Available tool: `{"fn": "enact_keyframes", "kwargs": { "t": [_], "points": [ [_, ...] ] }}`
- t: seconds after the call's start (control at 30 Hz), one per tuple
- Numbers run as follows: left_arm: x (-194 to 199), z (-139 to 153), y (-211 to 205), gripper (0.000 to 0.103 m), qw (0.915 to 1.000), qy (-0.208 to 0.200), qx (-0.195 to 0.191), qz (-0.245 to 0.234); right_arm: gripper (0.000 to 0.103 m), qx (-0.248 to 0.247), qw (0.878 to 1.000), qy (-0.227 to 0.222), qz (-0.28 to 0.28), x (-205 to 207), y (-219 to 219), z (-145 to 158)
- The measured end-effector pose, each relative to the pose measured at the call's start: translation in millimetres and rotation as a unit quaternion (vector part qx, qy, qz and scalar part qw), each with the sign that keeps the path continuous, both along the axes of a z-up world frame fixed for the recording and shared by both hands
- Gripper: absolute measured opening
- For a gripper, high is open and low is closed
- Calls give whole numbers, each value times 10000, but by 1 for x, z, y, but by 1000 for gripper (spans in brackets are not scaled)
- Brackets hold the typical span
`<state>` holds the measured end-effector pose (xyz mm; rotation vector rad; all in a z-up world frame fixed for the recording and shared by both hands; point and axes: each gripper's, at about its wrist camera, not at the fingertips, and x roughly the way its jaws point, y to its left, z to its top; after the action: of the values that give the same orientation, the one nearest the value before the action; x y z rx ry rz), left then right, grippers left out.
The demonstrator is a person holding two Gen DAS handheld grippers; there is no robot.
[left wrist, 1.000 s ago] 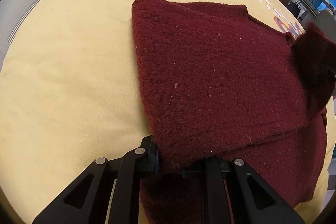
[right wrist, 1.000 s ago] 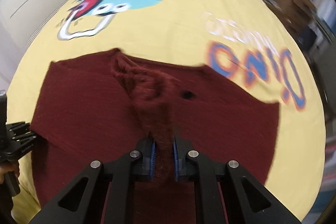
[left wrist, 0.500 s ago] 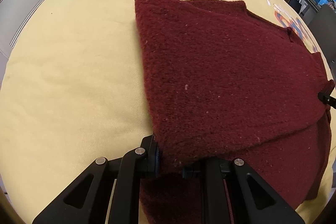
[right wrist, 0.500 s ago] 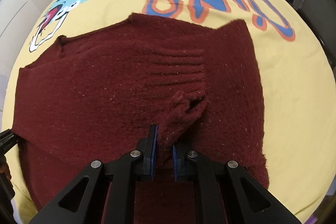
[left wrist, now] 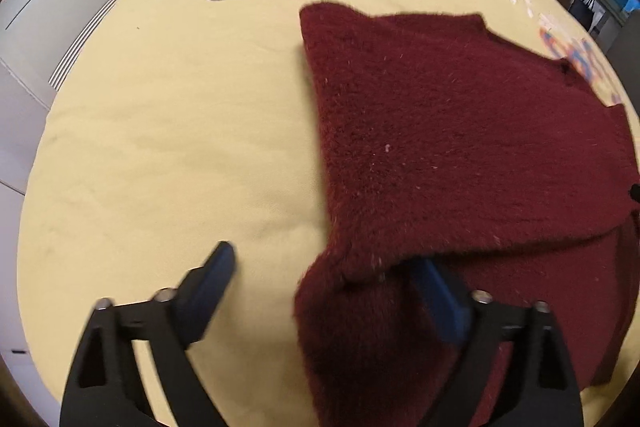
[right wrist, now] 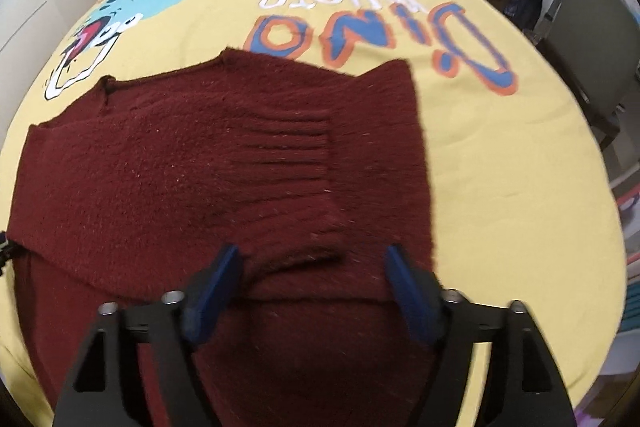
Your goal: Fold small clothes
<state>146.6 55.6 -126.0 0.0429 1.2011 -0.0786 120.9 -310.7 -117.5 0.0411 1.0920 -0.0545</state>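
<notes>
A dark red knitted sweater (right wrist: 240, 163) lies on the surface, its sleeve folded across the body with the ribbed cuff just ahead of the right gripper (right wrist: 312, 279), between its spread fingers. Seen from the left gripper (left wrist: 324, 279), the folded layer (left wrist: 460, 147) spreads ahead and to the right, draping over its right finger.

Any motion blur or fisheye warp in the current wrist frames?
Left wrist: left gripper fingers smeared by motion, dark red knit sweater soft near the lens, yellow dinosaur-print bedspread bulges barrel-wise. Right wrist: right gripper slightly blurred, sweater ribbing fairly crisp, black vignette at corners.
</notes>
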Motion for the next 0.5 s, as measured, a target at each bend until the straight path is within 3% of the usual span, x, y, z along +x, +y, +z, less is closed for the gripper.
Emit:
{"fn": "enact_keyframes", "kwargs": {
  "t": [0.07, 0.23, 0.37, 0.5],
  "points": [
    [-9, 13, 0, 102, 9998, -187, 28, -15, 83, -21, 9999, -136, 95, -8, 0, 12],
    [-17, 46, -17, 102, 9984, -499, -201, -148, 103, -60, 9989, -361, 306, -16, 15, 31],
    [-11, 67, -48, 102, 9949, -961, -280, -134, 103, -108, 9977, -326, 582, -10, 41, 29],
    [8, 53, -76, 102, 9954, -850, -325, -313, 103, -282, 9962, -344, 747, 2, 71, 13]
  ]
}}
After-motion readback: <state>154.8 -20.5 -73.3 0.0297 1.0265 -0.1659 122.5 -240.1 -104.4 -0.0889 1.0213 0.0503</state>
